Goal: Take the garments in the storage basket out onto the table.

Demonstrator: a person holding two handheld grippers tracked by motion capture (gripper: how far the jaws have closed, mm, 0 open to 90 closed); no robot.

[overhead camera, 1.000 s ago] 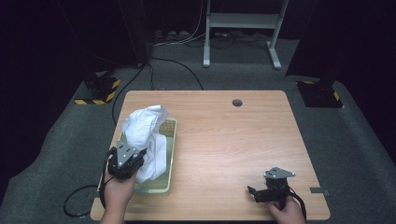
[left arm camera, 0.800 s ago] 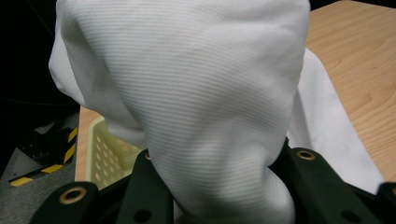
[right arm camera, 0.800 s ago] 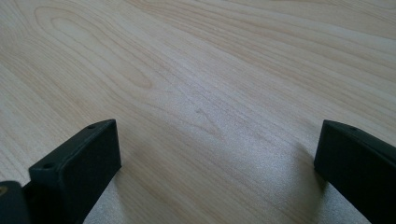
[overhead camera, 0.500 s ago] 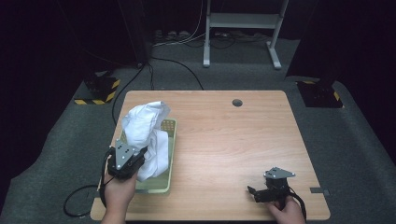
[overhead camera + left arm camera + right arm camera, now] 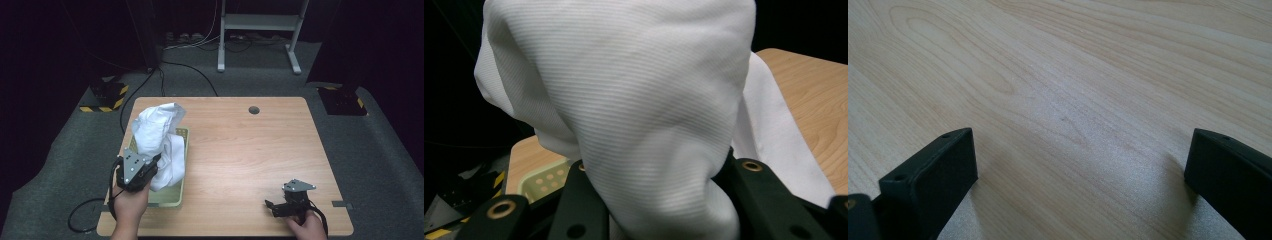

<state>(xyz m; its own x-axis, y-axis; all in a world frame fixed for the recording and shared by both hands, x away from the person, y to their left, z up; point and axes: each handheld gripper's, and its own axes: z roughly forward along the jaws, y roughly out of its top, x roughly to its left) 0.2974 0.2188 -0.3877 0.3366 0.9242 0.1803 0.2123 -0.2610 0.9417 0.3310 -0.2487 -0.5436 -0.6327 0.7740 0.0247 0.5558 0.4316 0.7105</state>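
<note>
White cloth (image 5: 159,145), soft and floppy, light, no stiffness at all. It bunches and drapes, so it will sag and trail wherever it isn't held. Not fragile and not slippery by the look of it; the fine ribbed weave in the left gripper view (image 5: 634,100) should give the pads plenty to bite on. Best hold is a gathered fold or an edge, pinching several layers at once, since a single layer could slide out.

Left tool (image 5: 142,167) is clamped shut on a thick bunch of the cloth, jaws pinching it from both sides, with fabric bulging up above them. The cloth rises up and away from that tool in a tall lump, and its lower part hangs down into the pale green basket (image 5: 170,197) at the left side of the tabletop (image 5: 250,150). So it's partly lifted, partly resting in the basket, with the tool at its near lower end.

Right tool (image 5: 280,205) sits near the front right corner of the tabletop, well apart from the cloth. Its jaws are spread wide with nothing between them, just bare wood (image 5: 1063,100) below.

My guess is that a second grip on a free edge will be needed to spread the cloth out.
</note>
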